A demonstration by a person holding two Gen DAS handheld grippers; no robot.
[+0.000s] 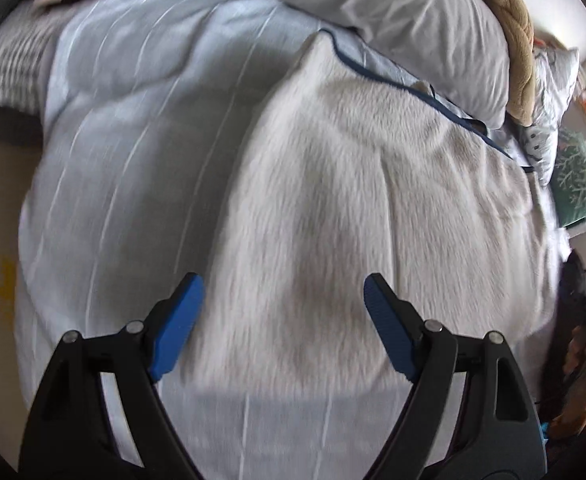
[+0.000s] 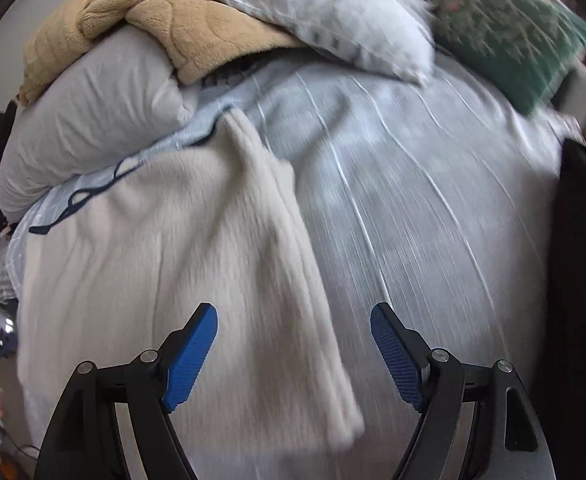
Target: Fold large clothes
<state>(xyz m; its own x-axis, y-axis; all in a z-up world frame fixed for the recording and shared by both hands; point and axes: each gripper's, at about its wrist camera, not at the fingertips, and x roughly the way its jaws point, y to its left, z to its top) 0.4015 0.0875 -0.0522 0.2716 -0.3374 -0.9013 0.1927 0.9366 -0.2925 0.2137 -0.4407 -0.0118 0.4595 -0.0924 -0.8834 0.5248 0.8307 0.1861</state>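
the cream fleece garment (image 1: pixel 325 208) lies flat on the bed, folded into a long panel that runs away from you toward the pillows, its far end narrowing to a point beside a dark-piped edge of cloth (image 1: pixel 413 88). it lies on the pale blue striped bedcover (image 1: pixel 133 140), which shows bare on both sides of it.

the relation that matters: the garment's long axis runs roughly along the way both grippers point. your left gripper (image 1: pixel 283 328) hangs above the near part of the garment, close to its left long edge, with the fleece showing between its blue pads (image 1: pixel 177 328). your right gripper (image 2: pixel 293 354) sits over the right long edge, where the fleece (image 2: pixel 181 248) ends in a doubled fold with a loose near corner; the left pad is over fleece, the right pad over bare bedcover (image 2: pixel 413 200). both grippers stand wide apart and hold nothing. neither hand looks clearly nearer; each is placed by its own side edge.

judging from this, the next fold would likely go along the length, near end up to far end, so each hand would need a near corner.

beyond the garment, a grey pillow (image 2: pixel 93 112) carries a tan plush blanket (image 2: pixel 153 20), with a printed cushion (image 2: pixel 333 12) and a green cushion (image 2: pixel 513 36) to its right. no containers are in view.
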